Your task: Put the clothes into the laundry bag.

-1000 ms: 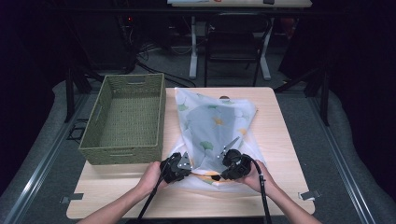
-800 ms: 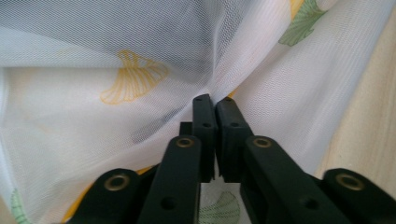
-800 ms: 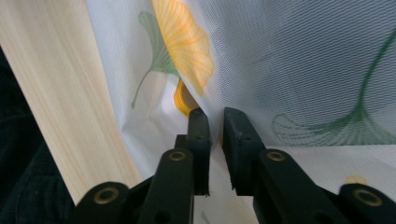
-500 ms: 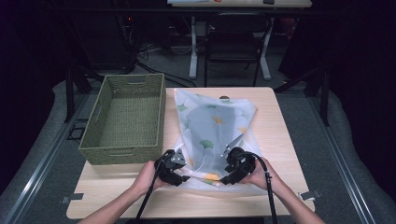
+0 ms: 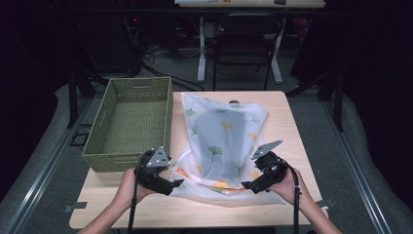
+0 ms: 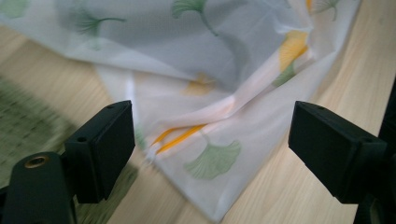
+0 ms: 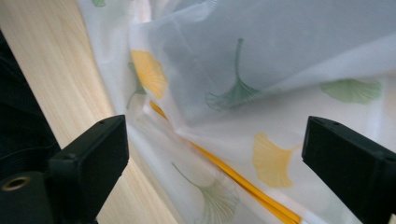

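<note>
**Sheer leaf-print cloth, both tools released**

Hidden: the cloth [image 5: 221, 141] folds over itself, lower layers blurred through the top; forearms cut off at frame edge.
Count: one cloth, on the table [image 5: 292, 126] beside one woven basket [image 5: 131, 122]; two grippers.
Left gripper [image 5: 179, 184] and right gripper [image 5: 246, 185]: jaws just opened wide, holding nothing, at the cloth's near edge.

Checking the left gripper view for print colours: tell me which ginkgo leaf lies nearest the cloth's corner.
The green ginkgo leaf, just inside the cloth corner; the yellow leaf lies further up.
</note>
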A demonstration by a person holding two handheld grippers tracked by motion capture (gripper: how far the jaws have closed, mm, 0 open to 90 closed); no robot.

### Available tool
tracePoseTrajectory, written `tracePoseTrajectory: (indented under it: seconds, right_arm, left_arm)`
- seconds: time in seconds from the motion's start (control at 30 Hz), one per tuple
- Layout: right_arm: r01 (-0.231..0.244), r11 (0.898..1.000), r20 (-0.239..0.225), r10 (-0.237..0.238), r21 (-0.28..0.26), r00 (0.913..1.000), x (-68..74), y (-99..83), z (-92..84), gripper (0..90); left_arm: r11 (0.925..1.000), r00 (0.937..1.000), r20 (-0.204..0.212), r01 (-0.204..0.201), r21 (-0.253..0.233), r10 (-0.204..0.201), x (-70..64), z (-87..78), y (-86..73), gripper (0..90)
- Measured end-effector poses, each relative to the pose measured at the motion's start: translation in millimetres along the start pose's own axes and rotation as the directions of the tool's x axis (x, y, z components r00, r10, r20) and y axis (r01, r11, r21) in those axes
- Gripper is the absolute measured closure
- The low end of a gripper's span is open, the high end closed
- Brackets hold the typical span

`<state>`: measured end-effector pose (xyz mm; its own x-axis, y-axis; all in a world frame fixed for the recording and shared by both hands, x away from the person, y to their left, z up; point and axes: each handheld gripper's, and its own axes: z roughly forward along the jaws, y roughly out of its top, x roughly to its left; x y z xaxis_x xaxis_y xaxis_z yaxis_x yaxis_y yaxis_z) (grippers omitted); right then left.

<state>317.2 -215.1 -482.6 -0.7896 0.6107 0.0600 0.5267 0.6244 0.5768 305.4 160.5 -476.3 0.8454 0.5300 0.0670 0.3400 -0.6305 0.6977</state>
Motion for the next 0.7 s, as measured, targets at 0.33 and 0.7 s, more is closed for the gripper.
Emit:
tracePoseTrajectory:
  seconds: [0.33, 0.7]
  right_arm:
    - [-0.161, 0.977, 0.117, 0.178, -0.140, 0.9771, -25.3, -44.2, -31.7, 0.8]
    - [-0.322, 0.940, 0.227, 0.339, -0.109, 0.9128, -34.5, -95.4, -32.1, 0.0]
  left_arm:
    - [0.9903, 0.9798, -0.148, 0.138, 0.014, -0.135, 26.4, -39.3, -52.0, 13.0]
    - [0.9624, 0.9387, -0.241, 0.266, 0.053, -0.247, 38.7, -44.1, -102.1, 9.2]
